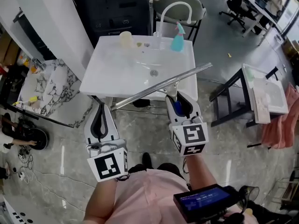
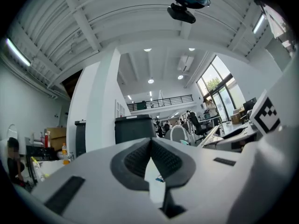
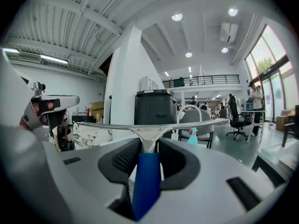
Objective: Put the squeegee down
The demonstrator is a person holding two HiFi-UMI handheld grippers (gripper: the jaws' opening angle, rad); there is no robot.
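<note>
My right gripper (image 1: 178, 98) is shut on the blue handle (image 1: 176, 107) of a squeegee, and its long metal blade (image 1: 161, 85) stretches slantwise over the front edge of the white sink (image 1: 107, 78). In the right gripper view the blade (image 3: 154, 125) lies level across the picture above the jaws (image 3: 148, 146), with the blue handle (image 3: 147, 181) clamped between the pads. My left gripper (image 1: 99, 108) hangs in front of the sink's left front corner, shut with nothing in it. Its pads meet at the tips in the left gripper view (image 2: 150, 141).
On the sink's back rim stand a teal spray bottle (image 1: 177, 37), a pale cup (image 1: 125, 38) and a white faucet (image 1: 176, 7). A grey chair (image 1: 202, 6) is behind it. A second basin on a black stand (image 1: 266, 94) is at right, a marble-patterned table (image 1: 46, 87) at left.
</note>
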